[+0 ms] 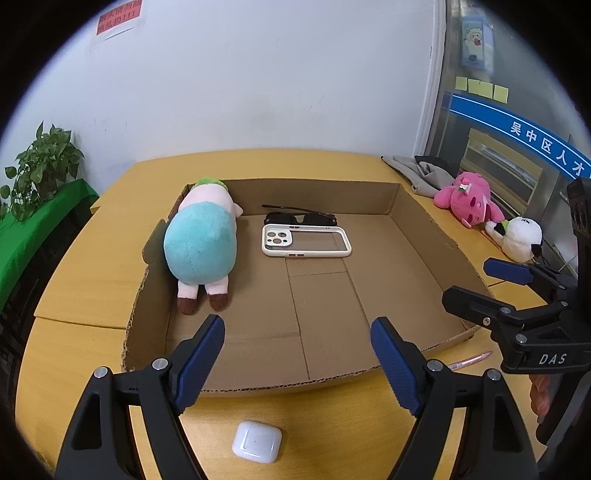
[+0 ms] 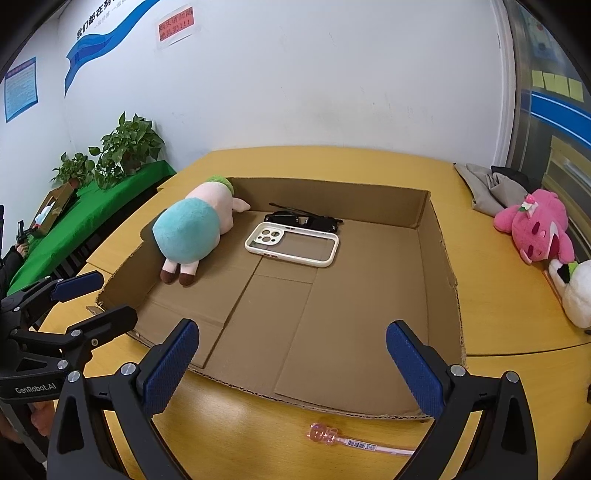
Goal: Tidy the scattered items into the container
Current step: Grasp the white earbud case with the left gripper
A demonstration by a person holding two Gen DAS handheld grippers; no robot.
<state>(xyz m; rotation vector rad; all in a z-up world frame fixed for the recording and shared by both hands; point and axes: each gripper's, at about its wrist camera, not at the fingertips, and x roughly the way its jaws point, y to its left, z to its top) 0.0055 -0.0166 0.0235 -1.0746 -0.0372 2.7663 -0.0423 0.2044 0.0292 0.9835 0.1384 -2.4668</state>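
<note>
Tools (image 1: 297,360) (image 2: 291,363) agape, empty, w/ earbud case (image 1: 256,441) & pen (image 2: 354,441) outside box (image 1: 397,201).

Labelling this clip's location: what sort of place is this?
Probably an office or public service room: printed wall notice, blue banner with Chinese lettering, sticky notes on glass, potted plants.

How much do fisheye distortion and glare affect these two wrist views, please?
Left wrist: black corner vignette, the cardboard box walls bow outward, soft glare on the earbud case, focus sharp. Right wrist: same vignette, the table edge curves, the pink pen glints slightly, no motion blur.
</note>
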